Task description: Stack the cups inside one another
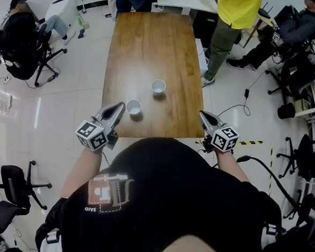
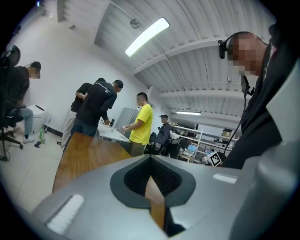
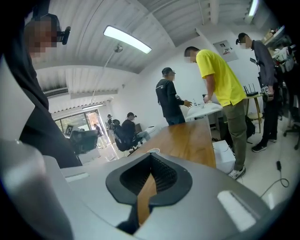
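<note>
Stacking not started, by our read: two white cups stood upright and apart on the bench (image 1: pixel 146 43), both toward its near edge. The nearer cup (image 1: pixel 133 106) sat closer to the near-left corner, and the farther cup (image 1: pixel 158 86) a little beyond it, toward the right edge. We judged this the approach step, before any grasp. The next move called for opening one tool, taking one cup by its wall, lifting it over the other and lowering it in. The left tool (image 1: pixel 118 108) was at the near-left corner with its tip just beside the nearer cup; we could not tell contact from the head view. Its own view showed the left tool clenched, jaws met, nothing between them, only bench wood seen through the pad hollow. The right tool (image 1: pixel 203 115) hung at the near-right corner, well apart from both cups, likewise clenched and empty in its own view.
</note>
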The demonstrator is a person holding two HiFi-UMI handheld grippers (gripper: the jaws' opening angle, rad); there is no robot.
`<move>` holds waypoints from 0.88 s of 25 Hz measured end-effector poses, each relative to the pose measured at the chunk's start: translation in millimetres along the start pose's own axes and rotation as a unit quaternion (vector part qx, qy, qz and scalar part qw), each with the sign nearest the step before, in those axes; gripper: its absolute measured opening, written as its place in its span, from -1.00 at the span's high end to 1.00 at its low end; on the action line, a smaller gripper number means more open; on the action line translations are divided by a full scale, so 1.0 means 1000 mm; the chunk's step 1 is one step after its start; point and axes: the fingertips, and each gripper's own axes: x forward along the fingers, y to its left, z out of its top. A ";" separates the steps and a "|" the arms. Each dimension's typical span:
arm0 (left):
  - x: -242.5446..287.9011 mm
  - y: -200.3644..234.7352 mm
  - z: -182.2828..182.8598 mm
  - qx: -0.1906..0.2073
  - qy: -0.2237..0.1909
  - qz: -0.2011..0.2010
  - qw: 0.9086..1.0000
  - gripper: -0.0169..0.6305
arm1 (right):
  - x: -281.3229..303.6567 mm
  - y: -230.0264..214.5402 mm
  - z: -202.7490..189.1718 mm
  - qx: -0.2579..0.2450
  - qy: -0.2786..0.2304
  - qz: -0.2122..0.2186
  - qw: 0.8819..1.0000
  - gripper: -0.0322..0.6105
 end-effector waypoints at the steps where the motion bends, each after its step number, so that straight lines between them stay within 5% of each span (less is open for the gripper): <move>1: -0.001 0.000 0.000 0.000 0.001 0.000 1.000 0.97 | 0.001 0.001 0.002 -0.004 0.001 0.001 1.000 0.86; 9: -0.012 0.004 0.003 0.001 -0.005 0.016 1.000 0.97 | 0.009 0.005 0.014 -0.034 0.010 0.012 0.999 0.86; 13: -0.026 0.005 0.002 0.003 -0.011 0.033 0.999 0.97 | 0.042 0.052 0.025 -0.162 0.060 0.083 0.982 0.79; 17: -0.055 0.012 -0.003 -0.002 -0.019 0.064 0.998 0.97 | 0.104 0.129 0.014 -0.331 0.132 0.187 0.915 0.55; 22: -0.119 0.025 -0.016 -0.021 -0.023 0.133 0.991 0.97 | 0.179 0.187 -0.057 -0.453 0.224 0.276 0.818 0.39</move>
